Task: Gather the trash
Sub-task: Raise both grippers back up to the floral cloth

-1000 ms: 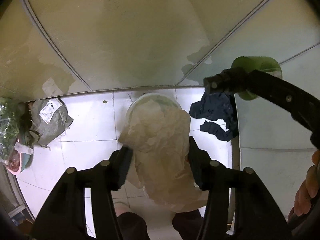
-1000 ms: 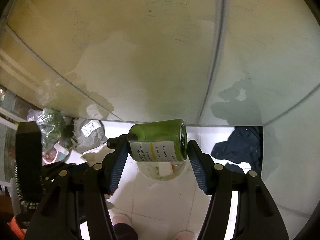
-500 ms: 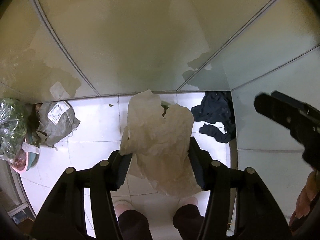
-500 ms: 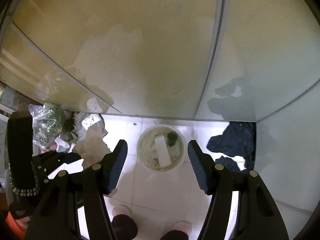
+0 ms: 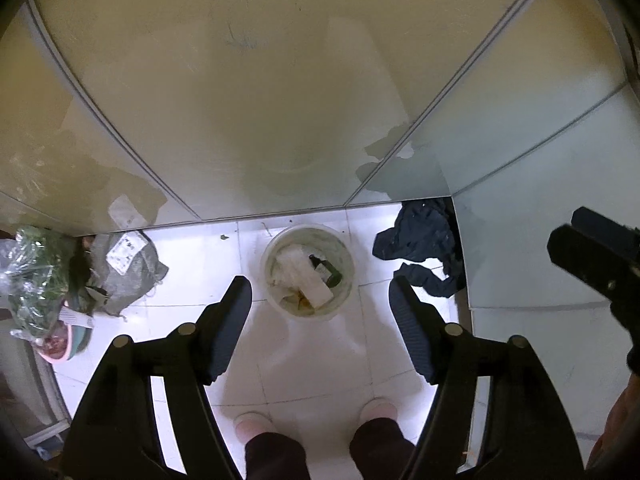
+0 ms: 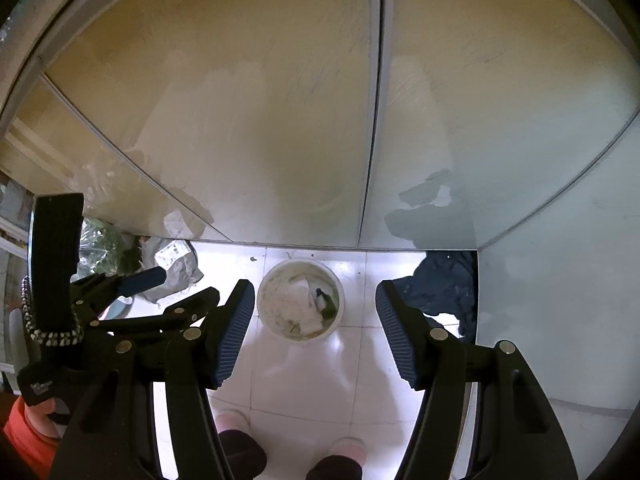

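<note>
White glossy floor tiles [image 5: 192, 264] carry a round pale plastic bin [image 5: 309, 276] standing against the foot of the frosted glass wall panels [image 5: 280, 100], and both hand-held grippers hang above it, pointing steeply down. Inside the bin lie crumpled white paper [image 5: 296, 272] and a dark green glass bottle [image 5: 326, 270] on its side, well below either tool. The left gripper [image 5: 320, 292] has just been opening its jaws; they stand wide with nothing between them, the bin framed in the gap. The right gripper [image 6: 315, 300] is likewise spread and empty, the bin showing between its blue ribbed pads [image 6: 236, 320]. A dark blue crumpled cloth [image 5: 424, 240] lies to the bin's right in the corner, a grey labelled bag [image 5: 128, 268] to its left. The person's pink slippers [image 5: 252, 424] stand near the bin.
</note>
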Demonstrator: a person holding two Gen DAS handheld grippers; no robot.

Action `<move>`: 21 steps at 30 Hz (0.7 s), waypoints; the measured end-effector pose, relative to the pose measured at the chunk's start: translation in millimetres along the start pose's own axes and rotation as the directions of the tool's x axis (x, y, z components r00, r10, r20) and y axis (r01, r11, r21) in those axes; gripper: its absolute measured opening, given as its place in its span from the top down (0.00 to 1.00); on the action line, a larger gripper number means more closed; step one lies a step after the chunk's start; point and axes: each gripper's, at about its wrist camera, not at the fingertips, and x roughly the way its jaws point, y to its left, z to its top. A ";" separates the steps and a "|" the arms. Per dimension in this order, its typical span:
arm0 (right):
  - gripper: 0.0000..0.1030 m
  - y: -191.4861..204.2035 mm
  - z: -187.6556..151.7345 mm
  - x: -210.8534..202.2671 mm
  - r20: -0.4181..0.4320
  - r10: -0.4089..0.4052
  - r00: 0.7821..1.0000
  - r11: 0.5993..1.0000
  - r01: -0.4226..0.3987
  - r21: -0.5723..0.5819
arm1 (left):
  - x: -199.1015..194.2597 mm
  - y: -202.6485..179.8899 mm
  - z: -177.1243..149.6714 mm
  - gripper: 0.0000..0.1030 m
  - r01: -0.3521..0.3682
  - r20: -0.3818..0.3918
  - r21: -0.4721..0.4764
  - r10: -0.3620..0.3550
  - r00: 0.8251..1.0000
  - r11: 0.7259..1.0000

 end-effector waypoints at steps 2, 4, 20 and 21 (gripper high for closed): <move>0.42 0.8 0.3 -6.6 0.000 0.002 1.000 1.000 -0.002 0.001 | -13.1 -1.4 -3.2 0.32 -0.012 0.002 0.010 0.012 1.000 1.000; 0.42 3.6 1.6 -17.0 0.001 0.007 1.000 1.000 -0.007 0.002 | -30.6 -4.0 -5.5 0.32 -0.019 0.004 0.013 0.019 1.000 1.000; 0.43 52.9 22.3 -178.5 0.101 0.000 0.995 1.000 0.000 -0.002 | -260.8 -1.5 10.2 0.32 -0.029 0.197 0.030 0.023 0.980 0.999; 0.43 57.8 25.1 -193.0 0.120 -0.003 0.993 1.000 0.003 0.001 | -283.2 0.6 13.0 0.32 -0.028 0.226 0.035 0.019 0.974 0.999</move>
